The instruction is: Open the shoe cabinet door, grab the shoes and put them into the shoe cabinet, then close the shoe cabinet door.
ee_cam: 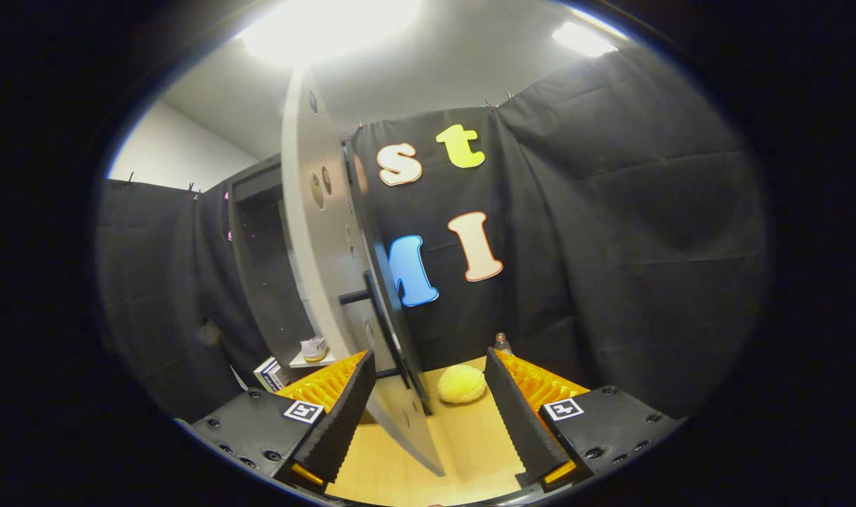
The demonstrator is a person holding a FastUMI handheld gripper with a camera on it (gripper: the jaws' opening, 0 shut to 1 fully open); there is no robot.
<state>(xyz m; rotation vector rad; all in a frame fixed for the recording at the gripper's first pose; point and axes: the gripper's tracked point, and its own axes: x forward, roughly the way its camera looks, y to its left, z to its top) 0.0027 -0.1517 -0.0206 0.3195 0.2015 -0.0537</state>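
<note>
Door (329,232) edge between spread hand-held gripper (428,408) fingers; one yellow slipper (461,384) beyond.

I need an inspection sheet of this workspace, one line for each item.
Surface: wooden floor, bare between the fingers.
Job's things: cabinet door swung open, its edge between the fingers; dark handle on it; yellow slipper on the floor just ahead.
Clutter: bottle beyond the slipper; jar on a small shelf; books beside.
Gripper: gripper open, fingers either side of the door edge, not pressing.
Cables: nothing seen.
Surroundings: black cloth wall, ceiling lights.
</note>
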